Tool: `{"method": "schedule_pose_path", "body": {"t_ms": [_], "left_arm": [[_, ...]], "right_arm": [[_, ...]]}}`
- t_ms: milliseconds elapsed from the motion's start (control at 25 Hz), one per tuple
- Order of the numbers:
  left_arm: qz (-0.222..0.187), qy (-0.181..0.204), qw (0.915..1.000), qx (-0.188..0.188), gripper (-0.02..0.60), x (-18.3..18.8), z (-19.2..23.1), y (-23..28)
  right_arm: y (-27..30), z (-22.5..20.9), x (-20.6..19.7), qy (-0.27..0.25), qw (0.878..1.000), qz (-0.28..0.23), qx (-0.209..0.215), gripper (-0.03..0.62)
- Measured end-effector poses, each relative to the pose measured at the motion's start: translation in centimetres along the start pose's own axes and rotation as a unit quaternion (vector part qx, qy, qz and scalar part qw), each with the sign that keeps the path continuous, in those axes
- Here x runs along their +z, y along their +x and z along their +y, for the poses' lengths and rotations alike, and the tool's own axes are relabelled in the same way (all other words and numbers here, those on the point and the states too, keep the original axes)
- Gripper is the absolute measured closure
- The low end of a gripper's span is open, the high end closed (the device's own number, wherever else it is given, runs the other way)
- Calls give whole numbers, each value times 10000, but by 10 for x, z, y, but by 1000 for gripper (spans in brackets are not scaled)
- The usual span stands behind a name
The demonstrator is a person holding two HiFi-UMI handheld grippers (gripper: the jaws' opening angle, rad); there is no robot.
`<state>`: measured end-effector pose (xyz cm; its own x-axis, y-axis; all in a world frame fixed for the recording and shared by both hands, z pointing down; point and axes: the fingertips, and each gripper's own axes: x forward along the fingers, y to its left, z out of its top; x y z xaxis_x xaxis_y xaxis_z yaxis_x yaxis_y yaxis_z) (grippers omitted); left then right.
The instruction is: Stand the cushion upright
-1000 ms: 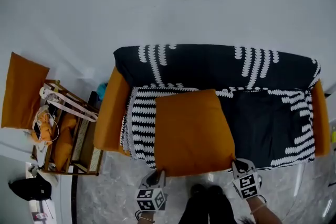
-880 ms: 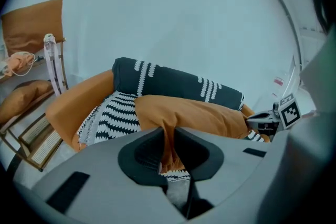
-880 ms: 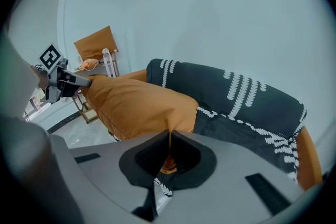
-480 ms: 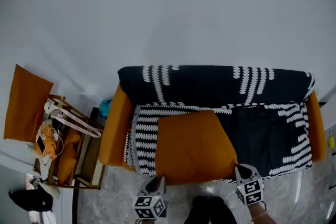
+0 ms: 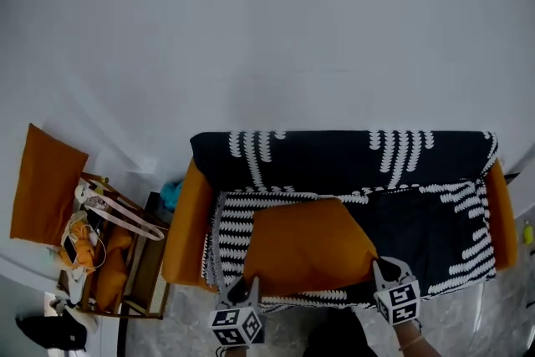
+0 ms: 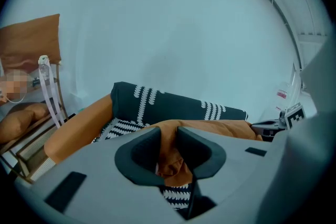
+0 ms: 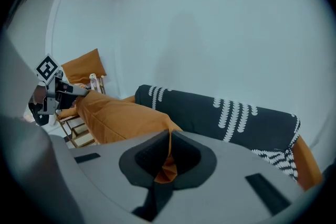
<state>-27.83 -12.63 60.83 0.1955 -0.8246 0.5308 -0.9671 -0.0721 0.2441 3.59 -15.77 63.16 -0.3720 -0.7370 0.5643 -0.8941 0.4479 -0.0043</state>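
the cushion (image 5: 309, 247) lies toward the left end of the sofa (image 5: 334, 156) seat, with its front edge lifted off the seat. it appears light, soft and floppy and is likely to sag between holds, so grip it at both front corners. the left gripper (image 6: 169, 135) holds bunched corner fabric between its jaws, which have just been opening slightly. the right gripper (image 7: 168, 138) is clamped tight on the other corner. both grippers point toward the sofa back, angled moderately downward.

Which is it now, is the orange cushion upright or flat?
Neither: the cushion is tilted, near edge raised off the sofa seat, far edge lower toward the backrest.
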Motion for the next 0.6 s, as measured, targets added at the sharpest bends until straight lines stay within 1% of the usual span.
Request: {"method": "schedule_pose_path", "body": {"t_ms": [160,320,480,600], "left_arm": [[-117,-66,9998,127,462,23,3,12],[-228,-98,9993,292,461,46,4,26],[-365,-69,9981,485,443,71,6,43],[-516,-133,9965,640,428,89,9,55]], "right_arm": [[10,-7,24,-43,9998,-187,19,577],[23,-17,46,-69,9993,-338,134,574],[34,-29,68,-149,9985,-477,245,571],[44,-36,87,-251,9971,-618,359,568]]}}
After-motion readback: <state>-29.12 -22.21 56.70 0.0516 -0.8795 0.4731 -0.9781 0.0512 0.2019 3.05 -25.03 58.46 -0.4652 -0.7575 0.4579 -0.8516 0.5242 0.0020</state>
